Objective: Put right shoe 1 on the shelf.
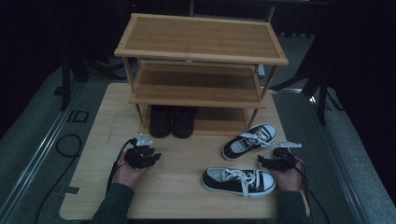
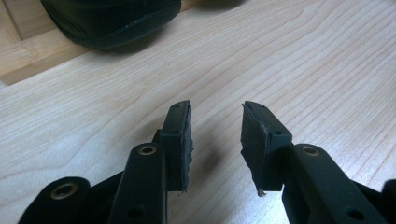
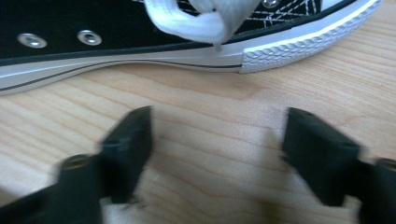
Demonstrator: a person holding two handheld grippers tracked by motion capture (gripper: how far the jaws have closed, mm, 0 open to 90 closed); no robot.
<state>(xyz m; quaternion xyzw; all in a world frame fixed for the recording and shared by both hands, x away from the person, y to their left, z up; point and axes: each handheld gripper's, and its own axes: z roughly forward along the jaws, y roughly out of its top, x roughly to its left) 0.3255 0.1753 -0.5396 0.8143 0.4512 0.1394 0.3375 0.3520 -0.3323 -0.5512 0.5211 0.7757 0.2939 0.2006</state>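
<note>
near sneaker point(image 1: 239, 181) | on bench point(image 1: 177, 186), long axis across it, toe toward right claw point(image 1: 268, 162) just beside | right claw wide, empty | left claw point(image 1: 145, 157) wide, empty, well apart

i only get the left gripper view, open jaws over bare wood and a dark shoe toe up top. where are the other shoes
Observer: Two black-and-white sneakers lie on the table; the near sneaker sits just left of the right gripper.
Operator: and the second one
Observer: The far sneaker lies behind it, angled, in front of the wooden shoe rack.
Operator: is that dark toe part of a pair
Observer: Yes, a pair of black shoes stands on the rack's bottom shelf, just beyond the left gripper.
Operator: right jaws holding anything
Observer: No, in the right gripper view they stand open over bare wood, facing the near sneaker's white sole.
</note>
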